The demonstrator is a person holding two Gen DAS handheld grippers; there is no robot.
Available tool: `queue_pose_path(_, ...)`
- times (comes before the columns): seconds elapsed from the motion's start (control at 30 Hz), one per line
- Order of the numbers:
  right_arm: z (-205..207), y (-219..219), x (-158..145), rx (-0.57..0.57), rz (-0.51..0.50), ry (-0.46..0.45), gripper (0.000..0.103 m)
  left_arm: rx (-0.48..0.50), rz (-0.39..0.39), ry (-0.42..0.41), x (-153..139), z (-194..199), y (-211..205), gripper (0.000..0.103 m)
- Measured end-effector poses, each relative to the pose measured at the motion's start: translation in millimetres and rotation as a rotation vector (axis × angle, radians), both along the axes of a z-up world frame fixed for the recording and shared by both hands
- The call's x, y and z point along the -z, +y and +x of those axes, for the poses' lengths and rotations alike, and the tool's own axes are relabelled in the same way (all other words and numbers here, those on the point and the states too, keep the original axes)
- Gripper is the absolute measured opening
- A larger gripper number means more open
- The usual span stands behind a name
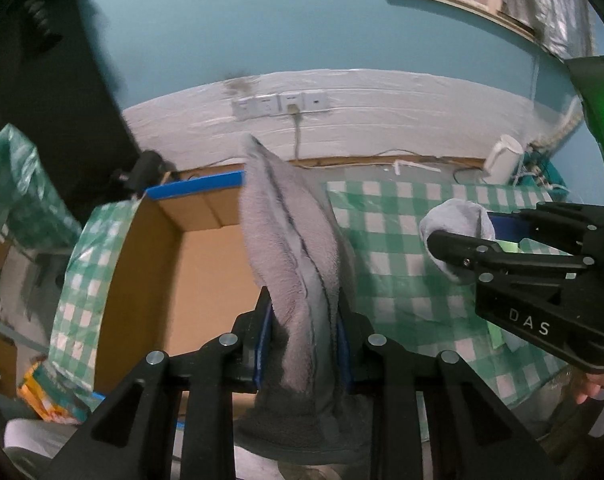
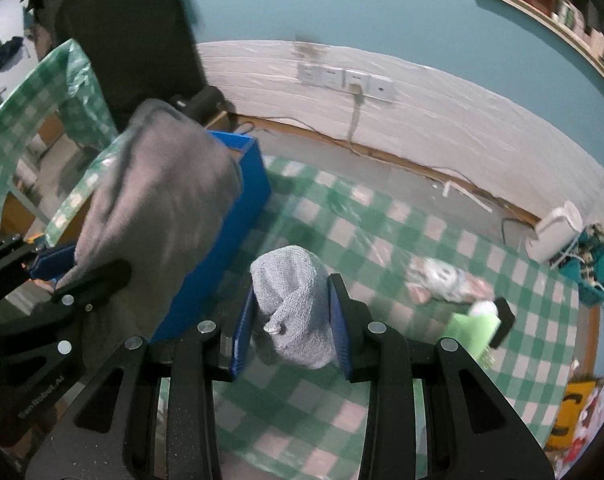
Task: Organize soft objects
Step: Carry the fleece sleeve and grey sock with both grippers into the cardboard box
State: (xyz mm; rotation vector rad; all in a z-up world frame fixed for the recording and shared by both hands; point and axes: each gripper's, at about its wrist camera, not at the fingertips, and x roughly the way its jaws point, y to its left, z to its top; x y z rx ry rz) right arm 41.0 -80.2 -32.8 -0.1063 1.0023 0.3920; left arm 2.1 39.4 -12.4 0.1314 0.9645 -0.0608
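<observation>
A: Item one?
B: Grey towel (image 1: 294, 248), folded, clamped between the blue pads of the left gripper (image 1: 303, 332); it stands up out of the jaws, lifted over the near edge of the cardboard box (image 1: 206, 280).
A: Item two?
B: Light grey sock (image 2: 294, 304), bunched, pinched in the right gripper (image 2: 292, 328), jaws narrowed onto it, raised above the table (image 2: 381, 248).
A: The box?
B: Open, blue-edged, inside bare as far as visible, at the left end of the green-checked cloth.
A: Surroundings?
B: A green brush (image 2: 477, 328) and a crumpled wrapper (image 2: 445, 280) lie on the cloth to the right; a white kettle (image 2: 553, 236) stands by the wall, sockets (image 2: 345, 80) above.
</observation>
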Motion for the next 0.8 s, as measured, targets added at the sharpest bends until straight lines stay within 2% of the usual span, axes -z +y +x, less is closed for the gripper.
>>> queue_pose_path(0.53, 22.4, 103.8, 15.0, -0.132, -0.016, 0.049, 0.034, -0.166, -0.139, 0.062, 19.9, 10.3, 91.6, 0.022)
queue_pose_path(0.8, 29.3, 143.3, 27.8, -0.194, -0.045, 0.069, 0.034, -0.259, -0.135, 0.093, 40.7, 14.2, 128.6, 0.023)
